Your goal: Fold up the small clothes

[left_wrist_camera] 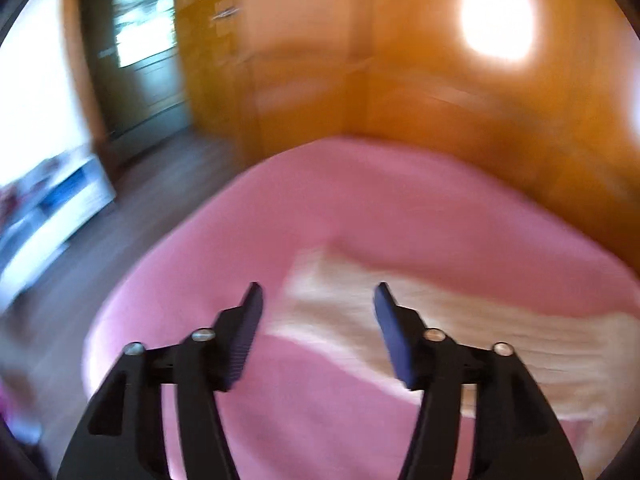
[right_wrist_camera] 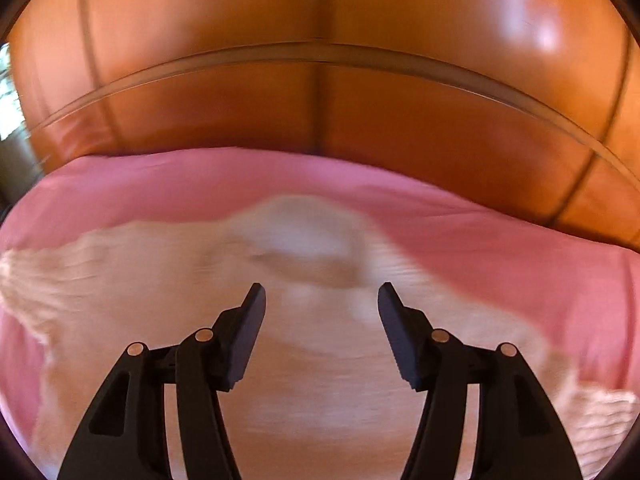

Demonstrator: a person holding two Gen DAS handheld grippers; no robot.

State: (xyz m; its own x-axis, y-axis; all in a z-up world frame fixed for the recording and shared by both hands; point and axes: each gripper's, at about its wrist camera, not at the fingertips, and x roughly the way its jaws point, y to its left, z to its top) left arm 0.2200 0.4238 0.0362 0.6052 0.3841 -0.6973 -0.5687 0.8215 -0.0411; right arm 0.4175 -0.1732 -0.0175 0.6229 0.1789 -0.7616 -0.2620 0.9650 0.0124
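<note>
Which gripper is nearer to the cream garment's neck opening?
Right, as far as the blur allows. The right gripper is open over the cream garment, its neck opening just ahead. The left gripper, also open, sits over the garment's sleeve end on the pink bedsheet.

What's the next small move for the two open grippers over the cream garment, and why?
Probably lower both and pinch an edge. The left gripper and right gripper are open and hold nothing, and the cream garment lies spread on the pink bed cover. Blur hides whether any fold exists yet.
</note>
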